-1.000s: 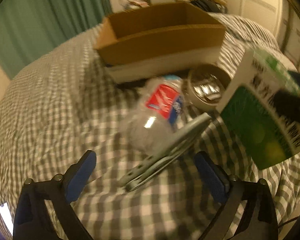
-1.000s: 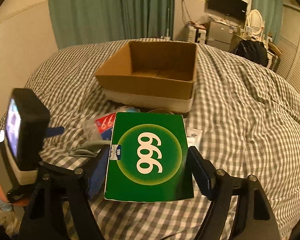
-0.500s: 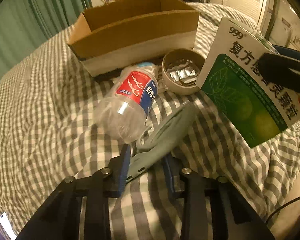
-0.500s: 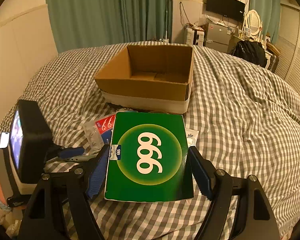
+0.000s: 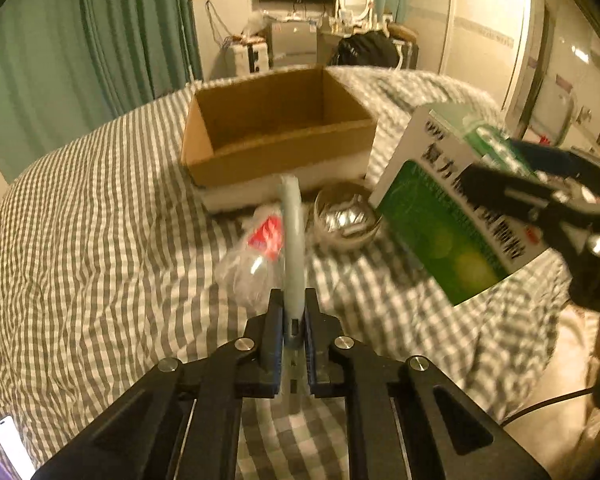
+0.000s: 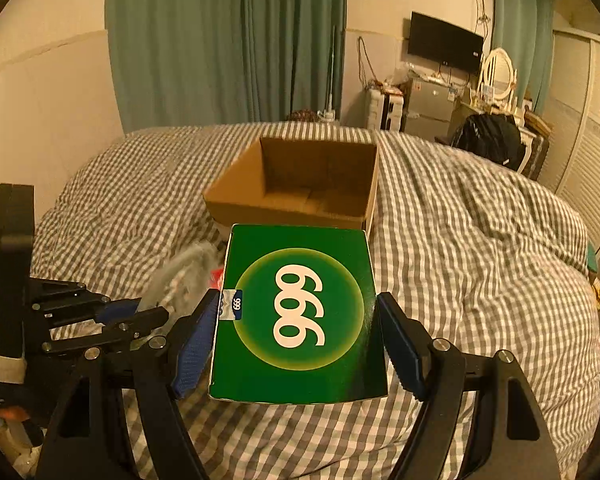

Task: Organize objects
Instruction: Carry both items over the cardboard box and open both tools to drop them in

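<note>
— Bedroom setting: a grey-and-white checked bedspread is covering the work surface, with green curtains hanging behind. What is sitting on it?

— An open cardboard box is standing upright mid-bed. Just in front of it, a clear plastic bottle with a red label is lying on its side, and a small round bowl holding foil packets is sitting beside the bottle, near the box's front wall.

— Left gripper?

— The left gripper is clamping a long grey-blue tool, fingers pressed together on its handle end. The tool is pointing away from the camera, towards the box, and appears lifted above the bottle; its type is unclear.

— Right gripper?

— The right gripper is gripping a green medicine box marked "999" by both sides, holding it above the bedspread, short of the cardboard box. In the left wrist view, this medicine box is hanging tilted, right of the bowl.
</note>
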Demonstrator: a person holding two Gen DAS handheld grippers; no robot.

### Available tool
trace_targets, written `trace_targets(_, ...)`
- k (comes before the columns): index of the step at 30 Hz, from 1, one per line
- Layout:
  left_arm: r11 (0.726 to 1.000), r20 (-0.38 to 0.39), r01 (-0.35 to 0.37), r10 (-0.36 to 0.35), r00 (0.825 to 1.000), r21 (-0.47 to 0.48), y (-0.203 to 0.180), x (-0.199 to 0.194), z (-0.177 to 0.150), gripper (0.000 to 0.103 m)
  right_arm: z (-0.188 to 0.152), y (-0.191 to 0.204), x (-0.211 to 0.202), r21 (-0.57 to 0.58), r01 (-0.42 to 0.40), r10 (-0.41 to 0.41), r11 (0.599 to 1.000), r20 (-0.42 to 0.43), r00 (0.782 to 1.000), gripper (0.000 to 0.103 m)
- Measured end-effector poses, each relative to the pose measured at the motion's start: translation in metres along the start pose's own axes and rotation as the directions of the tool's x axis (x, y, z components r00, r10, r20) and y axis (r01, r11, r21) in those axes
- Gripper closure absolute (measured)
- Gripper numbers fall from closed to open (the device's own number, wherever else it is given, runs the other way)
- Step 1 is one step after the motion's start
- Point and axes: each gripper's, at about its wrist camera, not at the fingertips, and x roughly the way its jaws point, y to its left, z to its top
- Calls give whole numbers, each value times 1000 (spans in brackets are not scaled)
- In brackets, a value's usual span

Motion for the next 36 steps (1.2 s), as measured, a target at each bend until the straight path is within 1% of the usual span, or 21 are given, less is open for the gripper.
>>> trace_targets(1, 1000, 6, 12, -12, 1000, 3, -2, -3, 4, 95, 3, 0, -2, -3, 2, -2, 1000, 8, 1000, 27)
trace_targets(4, 1000, 28, 17, -17, 999, 18, -5, -11, 18, 95, 14, -5, -8, 0, 10, -10, 1000, 40, 999, 27)
trace_targets(8, 999, 58, 47, -47, 997, 4, -4, -17, 42, 95, 36, -19, -14, 20, 16, -18, 1000, 84, 996, 27)
trace_targets(11, 999, 87, 36, -36, 996, 3, -1, -19, 65, 95, 54, -28, -16, 28, 26, -30, 999, 118, 993, 27)
trace_targets(15, 999, 123, 38, -37, 992, -12, 7, -21, 99, 95, 81, -41, -11, 41, 18, -24, 999, 160, 987, 27)
trace_targets(21, 1000, 192, 11, -8, 981, -18, 22, -17, 157, 95, 126, -53, 16, 41, 14, -22, 999, 199, 980, 27)
trace_targets(25, 1000, 189, -13, 16, 982, -18, 35, 11, 187, 95, 149, -56, 53, 46, 0, -8, 999, 184, 983, 27)
trace_targets(29, 999, 156, -18, 25, 987, -48, 49, 52, 206, 95, 160, -59, 102, 51, -12, 5, 999, 132, 991, 27)
trace_targets(32, 998, 120, -26, 33, 992, -59, 59, 85, 209, 95, 160, -60, 138, 56, -27, 22, 998, 88, 996, 27)
trace_targets(36, 997, 62, -31, 35, 997, -67, 67, 120, 199, 95, 151, -62, 173, 75, -40, 38, 996, 35, 999, 27)
